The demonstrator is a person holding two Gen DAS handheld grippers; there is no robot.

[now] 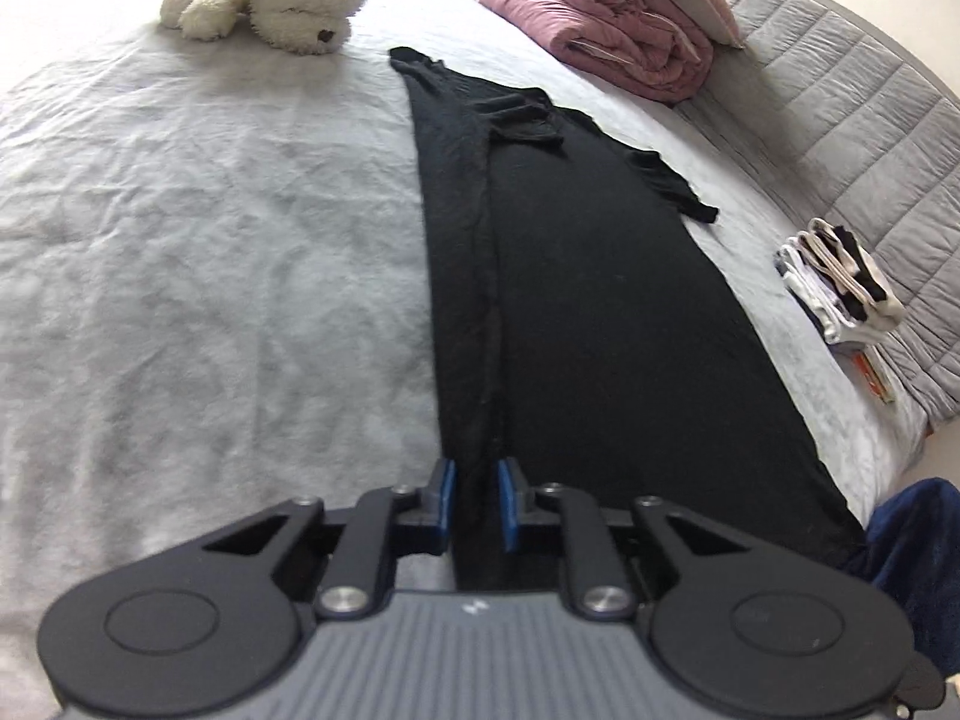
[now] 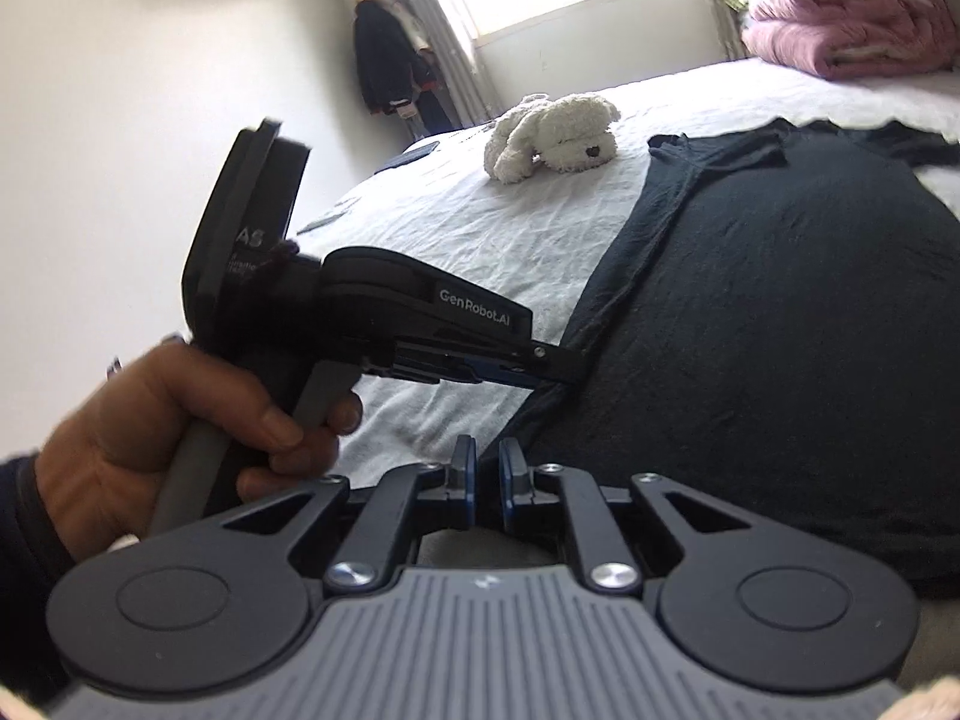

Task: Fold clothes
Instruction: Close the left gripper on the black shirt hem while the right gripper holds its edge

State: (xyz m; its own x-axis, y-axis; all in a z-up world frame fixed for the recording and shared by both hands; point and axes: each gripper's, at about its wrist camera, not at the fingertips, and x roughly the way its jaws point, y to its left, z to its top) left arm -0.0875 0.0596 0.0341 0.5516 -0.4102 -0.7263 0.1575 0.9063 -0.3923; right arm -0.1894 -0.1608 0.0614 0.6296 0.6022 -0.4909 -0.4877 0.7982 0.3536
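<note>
Only the right wrist view shows the hand (image 2: 138, 444); left gripper (image 1: 476, 501) pinches one black garment (image 1: 600, 300), right gripper (image 2: 487, 483) nearly closed, contents unclear.

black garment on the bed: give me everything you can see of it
The black garment is a long, thin knit-looking piece lying flat on the white bedsheet, running from the near bed edge toward the plush dog. Its left long edge is folded over into a narrow strip along the length. A short sleeve sticks out on the right; the collar end is bunched. The left gripper pinches the folded edge at the near end. The right gripper is shut at the near hem; whether it holds cloth is unclear.
</note>
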